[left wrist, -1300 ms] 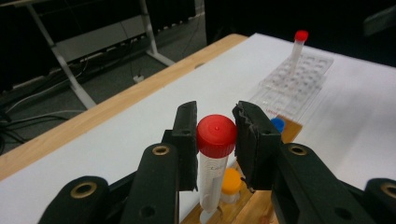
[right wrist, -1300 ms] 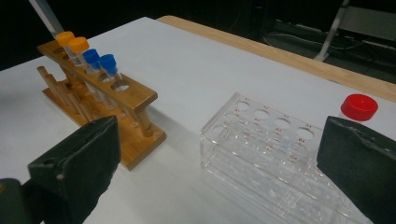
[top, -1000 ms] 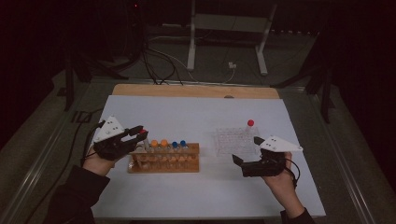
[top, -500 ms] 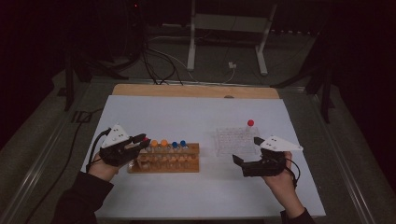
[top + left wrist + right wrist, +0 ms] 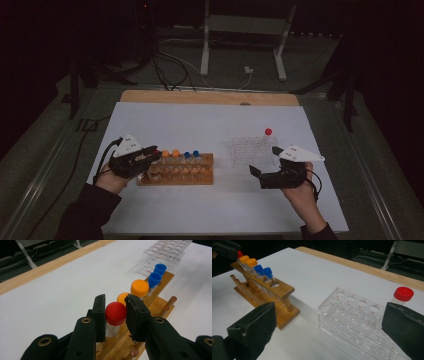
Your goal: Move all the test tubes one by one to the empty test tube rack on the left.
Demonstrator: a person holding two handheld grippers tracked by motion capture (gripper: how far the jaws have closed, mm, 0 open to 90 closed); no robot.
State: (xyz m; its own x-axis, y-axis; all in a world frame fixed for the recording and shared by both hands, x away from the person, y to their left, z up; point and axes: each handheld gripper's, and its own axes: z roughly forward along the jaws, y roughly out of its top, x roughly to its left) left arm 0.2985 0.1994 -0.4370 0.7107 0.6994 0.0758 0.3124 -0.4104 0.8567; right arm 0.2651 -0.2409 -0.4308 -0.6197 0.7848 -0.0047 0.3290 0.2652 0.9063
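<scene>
Red-capped tube, clear body, seated upright in end hole of wooden rack, next to orange-capped tubes; cap clamped betw. left tool jaws.

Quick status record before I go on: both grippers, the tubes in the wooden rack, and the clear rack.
left gripper: shut on the red-capped tube, which stands in the end hole of the wooden rack
right gripper: open, holding nothing, in front of the clear rack
other tubes in wooden rack: two orange-capped tubes, then two blue-capped tubes
wooden rack free holes: one at the end near the clear rack
clear rack: one second red-capped tube upright at a far corner; other holes in sight empty
</scene>
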